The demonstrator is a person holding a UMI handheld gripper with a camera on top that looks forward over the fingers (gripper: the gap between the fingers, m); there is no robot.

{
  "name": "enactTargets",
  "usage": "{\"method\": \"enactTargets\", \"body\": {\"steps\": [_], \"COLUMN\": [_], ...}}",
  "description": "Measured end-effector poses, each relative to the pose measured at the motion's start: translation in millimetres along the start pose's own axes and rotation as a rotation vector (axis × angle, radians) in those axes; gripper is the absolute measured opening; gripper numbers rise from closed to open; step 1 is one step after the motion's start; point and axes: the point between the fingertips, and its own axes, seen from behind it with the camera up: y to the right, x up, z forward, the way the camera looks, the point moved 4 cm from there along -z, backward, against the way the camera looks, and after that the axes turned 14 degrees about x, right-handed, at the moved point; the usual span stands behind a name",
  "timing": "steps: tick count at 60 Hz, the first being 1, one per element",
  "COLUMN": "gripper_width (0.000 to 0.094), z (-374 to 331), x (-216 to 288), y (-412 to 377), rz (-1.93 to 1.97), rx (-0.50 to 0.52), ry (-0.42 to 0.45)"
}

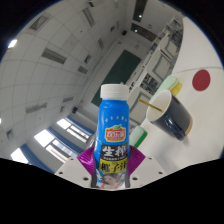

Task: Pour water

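Note:
A white bottle with a blue cap and a blue and white label stands upright between my fingers, and my gripper is shut on it with the purple pads pressing its lower sides. The view tilts steeply, so ceiling panels fill the space behind the bottle. Just right of the bottle's shoulder is a dark cup with a cream-coloured inside, lying sideways in the tilted view, its open mouth facing the bottle. The bottle's base is hidden below the fingers.
A white surface with a red round mark and a small green mark lies beyond the cup. Ceiling panels and light fittings spread to the left. Bright windows show low on the left.

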Motion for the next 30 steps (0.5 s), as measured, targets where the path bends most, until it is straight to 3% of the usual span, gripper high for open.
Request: {"method": "enactTargets", "body": {"steps": [7, 16, 24, 30], "gripper_width": [0.0374, 0.0398, 0.0396, 0.0399], "z": [8.4, 23.0, 24.4, 18.7], "x": [14.8, 28.7, 38.8, 31.3], "y": [-19.7, -33.0, -44.3, -43.6], "rz": [0.379, 0.625, 0.79, 0.85], "rx": [0.081, 0.097, 0.165, 0.151], "ry": [0.104, 0.249, 0.278, 0.268]}}
